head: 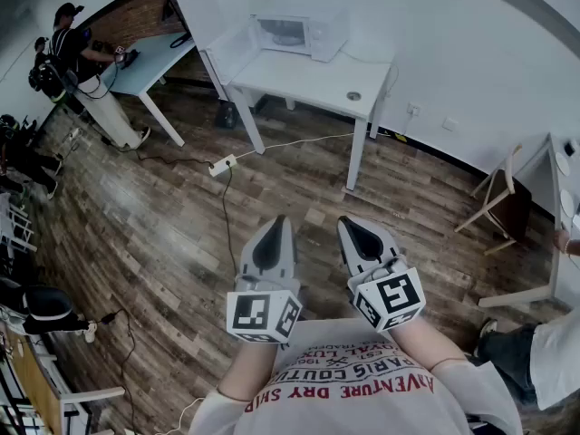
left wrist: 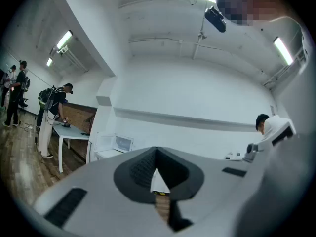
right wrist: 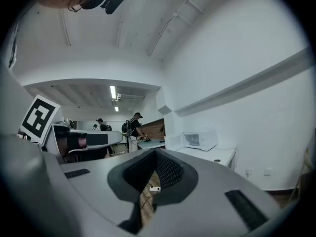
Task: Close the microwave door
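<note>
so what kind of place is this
Likely a lab or workroom: a microwave sits on a plain white table, a power strip lies on the wood floor, another person works at a second table.

Ahead of me a white table point(head: 308, 80) stands on the wooden floor point(head: 163, 243), close against the wall. On it sit the microwave point(head: 299, 33), at the table's back edge with its door swung open, and a small round thing point(head: 353, 96) near the table's front right corner. On the floor in front of the table lie a power strip point(head: 222, 165) and a white cable point(head: 299, 140) that runs past the table's legs.
</note>
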Available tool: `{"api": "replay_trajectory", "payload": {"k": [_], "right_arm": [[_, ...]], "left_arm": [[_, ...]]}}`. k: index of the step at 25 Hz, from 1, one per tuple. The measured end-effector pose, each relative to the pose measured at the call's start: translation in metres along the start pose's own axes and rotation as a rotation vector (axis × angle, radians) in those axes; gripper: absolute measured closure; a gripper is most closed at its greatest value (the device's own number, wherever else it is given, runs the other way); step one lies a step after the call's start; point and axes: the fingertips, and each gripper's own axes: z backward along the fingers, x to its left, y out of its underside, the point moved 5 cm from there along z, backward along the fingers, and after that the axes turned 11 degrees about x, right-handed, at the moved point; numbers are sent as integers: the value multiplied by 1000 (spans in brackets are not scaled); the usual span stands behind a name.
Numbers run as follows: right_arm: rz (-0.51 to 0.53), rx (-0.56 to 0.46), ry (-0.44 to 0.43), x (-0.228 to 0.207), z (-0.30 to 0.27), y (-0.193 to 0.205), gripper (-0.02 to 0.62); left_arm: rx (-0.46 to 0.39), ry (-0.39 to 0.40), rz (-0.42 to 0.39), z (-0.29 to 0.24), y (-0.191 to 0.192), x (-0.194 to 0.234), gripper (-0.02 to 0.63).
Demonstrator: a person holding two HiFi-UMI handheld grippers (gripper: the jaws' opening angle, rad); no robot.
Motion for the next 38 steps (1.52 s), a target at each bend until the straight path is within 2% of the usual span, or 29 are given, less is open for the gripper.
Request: {"api": "replay_trajectory", "payload": {"k": [7, 13, 17, 21, 27, 32, 38], "right_arm": [[-12, 11, 2, -3, -9, 2, 589], [-46, -3, -18, -1, -11, 1, 589], [-63, 6, -20, -4, -17, 5, 589], [-89, 21, -20, -5, -33, 12, 589], [-98, 26, -13, -5, -81, 15, 589], [-119, 42, 21, -8, -144, 10, 589], [-126, 33, 59, -2, -240, -25, 589]], "left_arm": [[3, 2, -47, -7, 0, 3, 609], [20, 15, -49, -10, 2, 1, 609], [36, 15, -27, -13, 7, 6, 609], [65, 52, 11, -22, 11, 20, 609], [69, 61, 29, -51, 14, 66, 609], [86, 73, 31, -85, 13, 121, 609], [83, 110, 47, -140, -23, 211, 609]]}}
